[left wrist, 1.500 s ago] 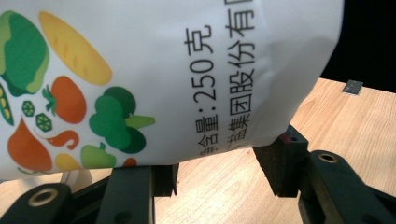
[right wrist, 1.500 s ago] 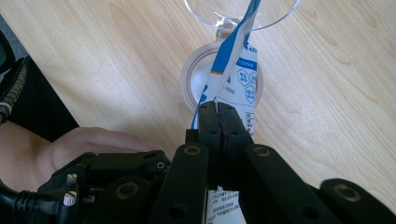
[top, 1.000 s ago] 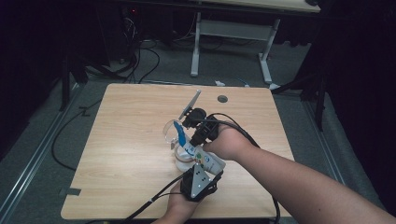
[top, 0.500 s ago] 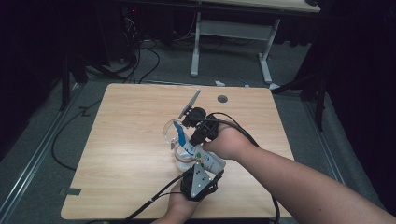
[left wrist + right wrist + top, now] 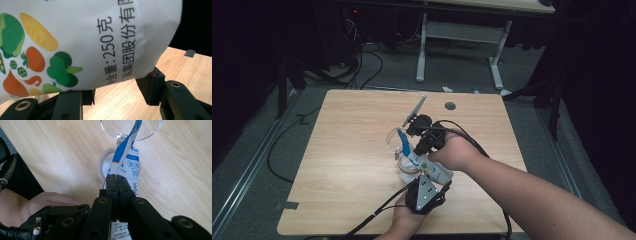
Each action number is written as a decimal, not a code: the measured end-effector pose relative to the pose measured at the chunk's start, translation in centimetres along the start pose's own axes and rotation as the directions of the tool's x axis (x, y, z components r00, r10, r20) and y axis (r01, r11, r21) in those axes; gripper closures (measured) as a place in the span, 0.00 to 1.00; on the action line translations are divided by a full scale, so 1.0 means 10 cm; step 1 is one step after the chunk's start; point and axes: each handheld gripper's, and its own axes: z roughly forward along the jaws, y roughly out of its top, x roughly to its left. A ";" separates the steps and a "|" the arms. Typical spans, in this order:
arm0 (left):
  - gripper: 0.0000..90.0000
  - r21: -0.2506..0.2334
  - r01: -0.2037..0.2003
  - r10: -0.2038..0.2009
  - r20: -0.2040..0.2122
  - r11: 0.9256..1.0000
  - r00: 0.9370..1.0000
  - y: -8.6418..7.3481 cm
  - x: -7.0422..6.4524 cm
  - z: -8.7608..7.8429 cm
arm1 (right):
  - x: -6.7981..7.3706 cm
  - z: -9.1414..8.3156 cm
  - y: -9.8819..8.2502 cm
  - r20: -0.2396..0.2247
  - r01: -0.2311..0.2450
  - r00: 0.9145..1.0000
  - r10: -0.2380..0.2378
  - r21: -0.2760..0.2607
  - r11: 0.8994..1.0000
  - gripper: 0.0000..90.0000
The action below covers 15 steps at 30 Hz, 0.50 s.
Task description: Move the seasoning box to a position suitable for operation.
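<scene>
**Bag gripped from 2 sides above the glass**

A white printed bag (image 5: 426, 167) is held over the wooden bench (image 5: 342, 150), near its front middle. The lower body of the bag, with its vegetable pictures, is seen between the jaws of the left gripper (image 5: 424, 192), which stand partly open; the right pad (image 5: 151, 86) meets the bag's edge, but whether the left pad presses on it cannot be told. The bag's blue and white top strip (image 5: 125, 147) is pinched by the right gripper (image 5: 116, 182), whose jaws are closed flat together on it. The strip is stretched upward from those jaws, across the rim of a clear glass (image 5: 130, 130). Just below the glass, a small white round dish (image 5: 106, 165) sits on the bench, partly covered by the bag. In the high view the glass (image 5: 396, 141) is seen just left of the right gripper (image 5: 418, 145).
</scene>
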 end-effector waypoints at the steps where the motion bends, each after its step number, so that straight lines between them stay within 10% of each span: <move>1: 0.59 0.000 0.001 -0.001 0.000 1.000 1.000 0.00 0.00 0.00 | 0.00 0.00 0.00 -0.003 -0.005 1.000 0.005 0.001 1.000 1.00; 15: 0.60 -0.012 0.009 -0.009 -0.003 1.000 1.000 0.02 -0.01 0.00 | 0.02 0.03 0.02 -0.008 0.006 1.000 -0.006 0.001 1.000 1.00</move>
